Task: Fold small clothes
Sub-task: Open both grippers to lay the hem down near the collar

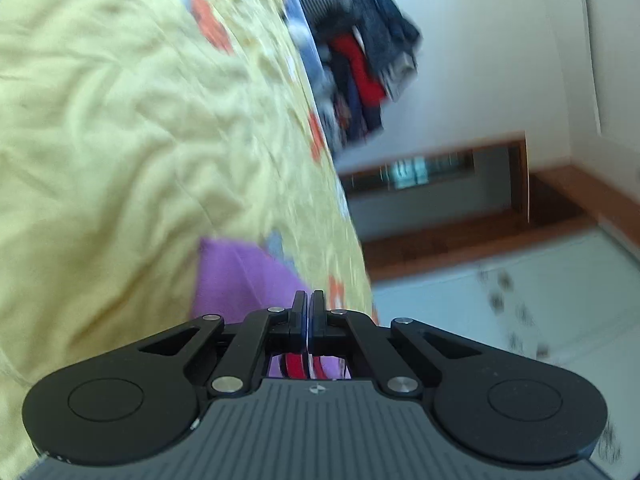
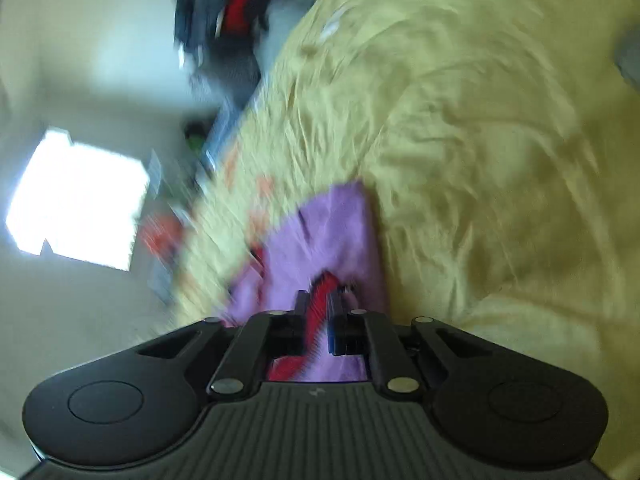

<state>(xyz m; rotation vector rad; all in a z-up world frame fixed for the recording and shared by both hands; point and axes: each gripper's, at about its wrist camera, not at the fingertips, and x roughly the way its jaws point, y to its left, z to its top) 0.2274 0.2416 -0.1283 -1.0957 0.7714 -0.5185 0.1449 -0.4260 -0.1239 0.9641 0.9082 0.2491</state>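
Bedcover of crumpled pale yellow cotton [image 1: 120, 128], printed with orange and blue patches, fills the space ahead of both tongs. The left gripper [image 1: 307, 304] has its two black jaws pressed together with only a thin pale line between them; whether any cloth is pinched there cannot be told. Just beyond and below its tips lies the small purple fabric garment [image 1: 236, 276], with a strip of red trim showing under the jaws. Far ahead of it, at the bed's edge, sits a blurred pile of dark blue, red and striped clothes [image 1: 360, 60], and to its right a wooden-framed doorway [image 1: 460, 184] and a pale speckled floor [image 1: 520, 300].

The right gripper [image 2: 318, 306] has its jaws a little apart, and a red band of the purple garment [image 2: 332, 232] runs up between them; the blur hides whether the pads press on it. The garment spreads directly ahead of and beneath these tips on the yellow bedcover [image 2: 500, 160]. To the left of this gripper a bright white window patch [image 2: 76, 200] glows on the wall, and the clothes pile [image 2: 228, 12] lies far ahead, left.
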